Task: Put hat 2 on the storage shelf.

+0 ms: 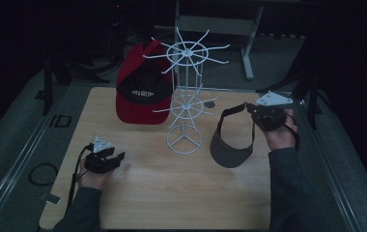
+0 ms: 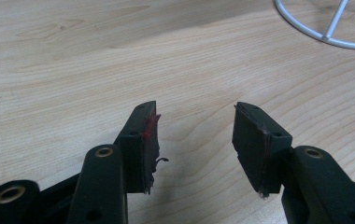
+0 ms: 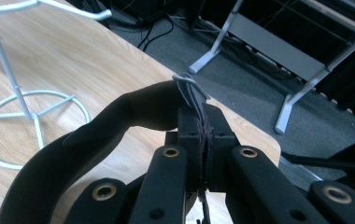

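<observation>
Table [image 1: 172,193] pale matt wood; rack [image 1: 185,87] white coated wire; visor [image 1: 230,145] dark cloth.

Dim room (grey floor [image 1: 12,125]), wooden table [image 1: 172,193]

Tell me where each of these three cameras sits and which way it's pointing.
High view: above the person's side, looking forward and down at the table; both forearms enter from the bottom.
Left gripper view: on the left gripper, looking along open jaws at bare wood.
Right gripper view: on the right gripper, jaws shut on the dark visor.
Shared: the white wire rack.
</observation>
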{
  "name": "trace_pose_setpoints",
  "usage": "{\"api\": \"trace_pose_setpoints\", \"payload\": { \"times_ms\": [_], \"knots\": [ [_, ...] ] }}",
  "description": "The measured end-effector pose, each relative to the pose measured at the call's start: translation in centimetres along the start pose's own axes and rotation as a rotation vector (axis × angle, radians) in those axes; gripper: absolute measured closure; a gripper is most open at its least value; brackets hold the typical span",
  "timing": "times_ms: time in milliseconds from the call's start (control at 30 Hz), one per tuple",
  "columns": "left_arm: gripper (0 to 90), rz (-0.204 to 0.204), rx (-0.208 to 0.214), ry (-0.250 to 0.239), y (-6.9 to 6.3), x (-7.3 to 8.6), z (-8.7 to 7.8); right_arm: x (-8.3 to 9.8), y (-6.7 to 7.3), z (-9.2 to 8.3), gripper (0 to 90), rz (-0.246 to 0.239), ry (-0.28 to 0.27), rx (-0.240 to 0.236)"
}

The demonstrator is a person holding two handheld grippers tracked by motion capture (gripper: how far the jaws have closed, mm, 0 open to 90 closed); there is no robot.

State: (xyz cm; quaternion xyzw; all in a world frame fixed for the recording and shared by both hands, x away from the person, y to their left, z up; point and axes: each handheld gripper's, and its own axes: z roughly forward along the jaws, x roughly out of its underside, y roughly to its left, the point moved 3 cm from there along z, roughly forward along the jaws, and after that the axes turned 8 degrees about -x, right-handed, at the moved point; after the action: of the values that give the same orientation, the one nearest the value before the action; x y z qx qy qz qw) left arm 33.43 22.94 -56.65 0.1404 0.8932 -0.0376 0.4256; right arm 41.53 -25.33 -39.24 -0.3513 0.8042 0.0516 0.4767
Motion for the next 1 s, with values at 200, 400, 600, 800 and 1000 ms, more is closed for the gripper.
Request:
{"api": "trace_pose_setpoints", "payload": {
  "times_ms": [200, 400, 600, 800, 1000],
  "knots": [
    [50.9, -0.002, 0.001, 0.0, -0.1, 0.0, 0.0, -0.7, 0.2, -0.7, 87.9, -0.008, -0.037, -0.006],
    [50.9, -0.003, 0.0, -0.001, 0.0, 0.0, 0.0, -1.3, 0.6, -1.4, 87.9, -0.016, -0.072, -0.025],
    [50.9, -0.003, 0.0, -0.003, 0.0, 0.0, 0.0, -2.0, 0.8, -2.4, 87.8, -0.029, -0.109, -0.036],
    [50.9, -0.002, 0.0, -0.001, 0.0, 0.0, 0.0, -2.7, 0.5, -3.3, 87.8, -0.038, -0.139, -0.042],
    [50.9, -0.002, -0.001, -0.001, 0.0, 0.0, 0.0, -3.7, 0.1, -4.5, 87.9, -0.047, -0.172, -0.062]
  ]
}}
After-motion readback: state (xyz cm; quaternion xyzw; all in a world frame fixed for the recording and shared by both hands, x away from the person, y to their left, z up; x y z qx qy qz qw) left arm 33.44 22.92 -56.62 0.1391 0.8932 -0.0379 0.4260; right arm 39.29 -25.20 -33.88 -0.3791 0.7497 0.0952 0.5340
